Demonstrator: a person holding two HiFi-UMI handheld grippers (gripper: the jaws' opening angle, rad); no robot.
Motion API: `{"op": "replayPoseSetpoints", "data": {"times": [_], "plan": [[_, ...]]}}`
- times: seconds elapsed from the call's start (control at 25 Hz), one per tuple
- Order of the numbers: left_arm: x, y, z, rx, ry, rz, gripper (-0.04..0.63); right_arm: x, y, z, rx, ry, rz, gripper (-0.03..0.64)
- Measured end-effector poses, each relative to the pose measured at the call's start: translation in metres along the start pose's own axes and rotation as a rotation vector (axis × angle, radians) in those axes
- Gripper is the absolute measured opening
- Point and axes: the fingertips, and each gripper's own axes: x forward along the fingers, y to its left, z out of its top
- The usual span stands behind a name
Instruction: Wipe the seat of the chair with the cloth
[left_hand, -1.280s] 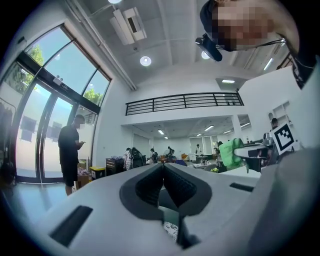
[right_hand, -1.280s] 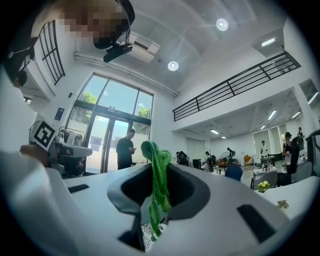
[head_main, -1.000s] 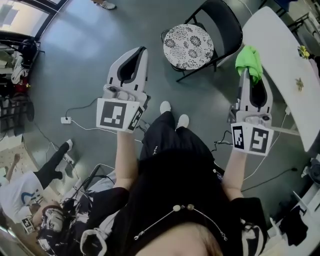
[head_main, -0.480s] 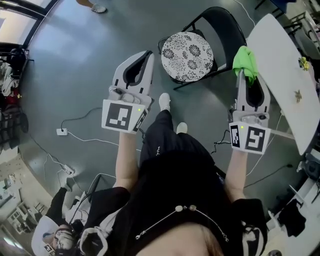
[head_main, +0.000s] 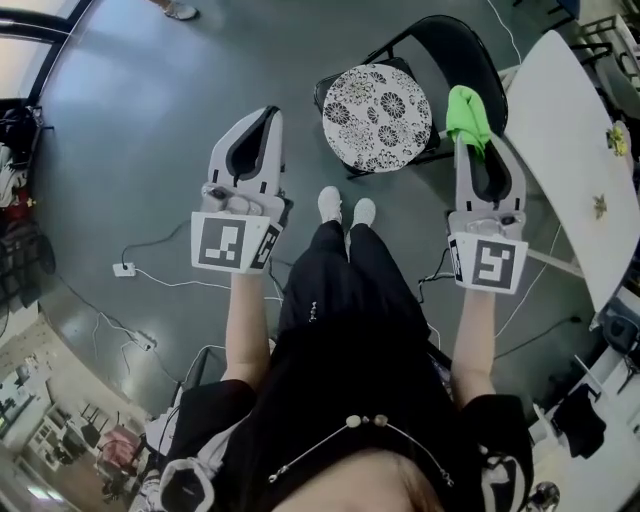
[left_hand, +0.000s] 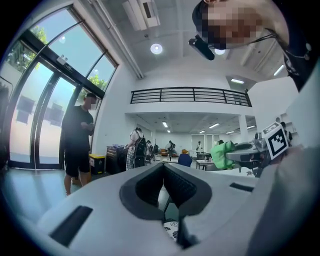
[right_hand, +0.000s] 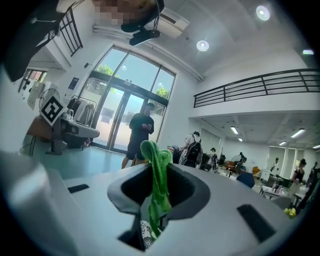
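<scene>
While I stand facing the black folding chair (head_main: 455, 50), my right gripper (head_main: 482, 150) is clamped on the green cloth (head_main: 466, 115). In the right gripper view the cloth is pinched between the jaws, with a bunch sticking up past the tips and the rest hanging down inside the jaw opening. In the head view the cloth sits just beside the right edge of the seat, clear of the round black-and-white patterned cushion (head_main: 377, 102) that covers it.

Left gripper (head_main: 262, 120): jaws closed tip to tip, nothing between them. It is held over the grey floor (head_main: 130, 120), left of the chair and apart from it.

A white surface (head_main: 565, 150) lies to the right of the right gripper. My white shoes (head_main: 343, 208) are near the front of the seat.
</scene>
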Motion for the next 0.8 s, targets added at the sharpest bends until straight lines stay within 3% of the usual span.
{"op": "replayPoseSetpoints", "data": {"times": [0.24, 0.52, 0.8], "plan": [[0.007, 0.01, -0.028, -0.035, 0.03, 0.059, 0.006, 0.074, 0.003, -0.052, -0.088, 0.056, 0.105, 0.086], [0.018, 0.016, -0.099, -0.086, 0.11, 0.102, 0.006, 0.162, 0.033, -0.178, -0.171, 0.263, 0.264, 0.086], [0.069, 0.047, -0.18, -0.12, 0.11, 0.131, 0.006, 0.215, 0.077, -0.292, -0.183, 0.356, 0.374, 0.086]]}}
